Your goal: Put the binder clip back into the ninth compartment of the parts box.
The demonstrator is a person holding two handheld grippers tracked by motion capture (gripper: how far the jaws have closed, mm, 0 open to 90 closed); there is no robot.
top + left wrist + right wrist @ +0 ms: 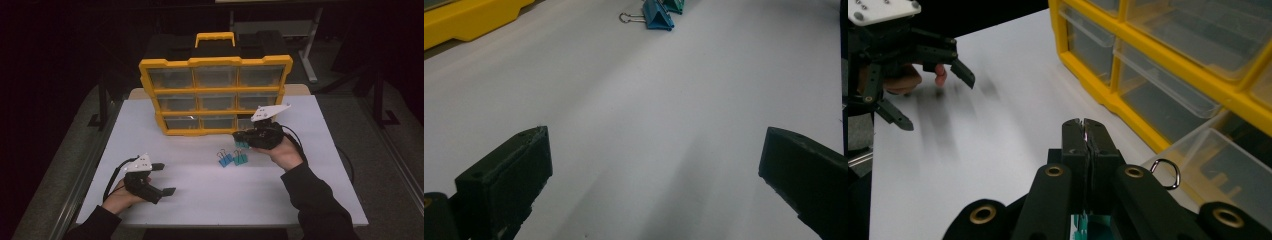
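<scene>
My right gripper is shut on a teal binder clip, pinching one wire handle; the other handle loop sticks out beside the jaws. It hovers just in front of the yellow organizer's bottom-right drawer, which is pulled out. Two more binder clips lie on the white table: a blue one and a teal one. My left gripper stands open over bare table at the front left, with nothing between its jaws.
The organizer stands upright at the back of the white table, with clear drawers in three rows and a handle on top. A dark case sits behind it. Cables trail from both grippers.
</scene>
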